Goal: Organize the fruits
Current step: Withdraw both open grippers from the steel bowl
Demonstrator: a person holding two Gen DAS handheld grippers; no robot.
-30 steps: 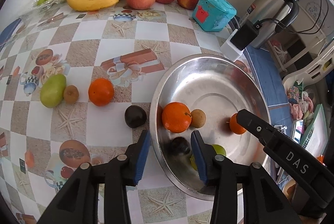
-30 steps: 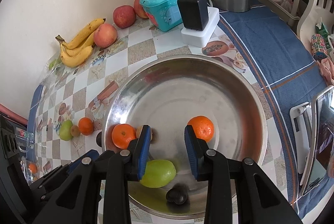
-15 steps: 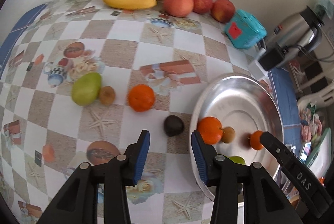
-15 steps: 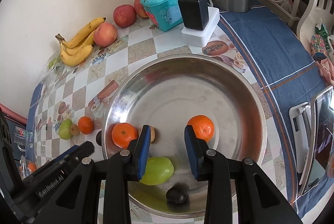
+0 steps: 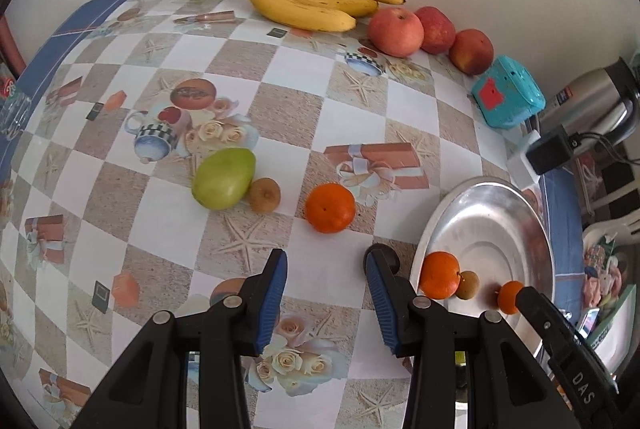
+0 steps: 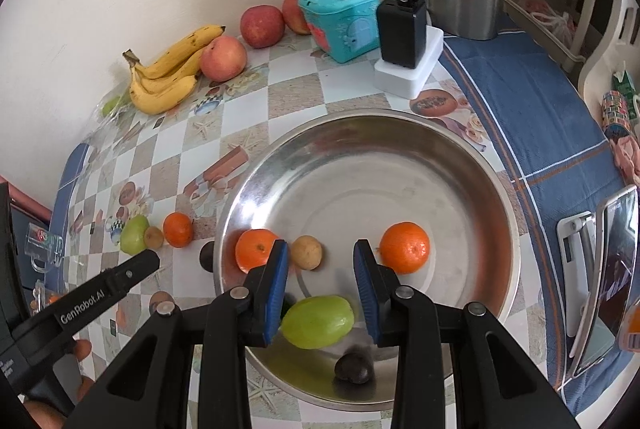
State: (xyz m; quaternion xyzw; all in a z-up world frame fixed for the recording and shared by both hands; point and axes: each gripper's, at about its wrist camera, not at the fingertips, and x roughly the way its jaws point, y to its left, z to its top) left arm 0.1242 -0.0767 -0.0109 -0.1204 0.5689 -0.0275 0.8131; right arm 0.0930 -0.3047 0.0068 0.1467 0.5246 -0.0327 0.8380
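The steel bowl on the worktop already holds two oranges, a small brown fruit, a green mango and a dark fruit. Outside it, off its left rim, lie a dark fruit hard against the rim, then an orange, a kiwi and a green mango farther out. The left gripper hangs over that side, jaws partly apart with nothing between them; the orange sits just ahead of its tips, slightly to their left. The right gripper hovers above the bowl, jaws partly apart and empty. The left hand is clearly nearer; the round orange needs no particular alignment
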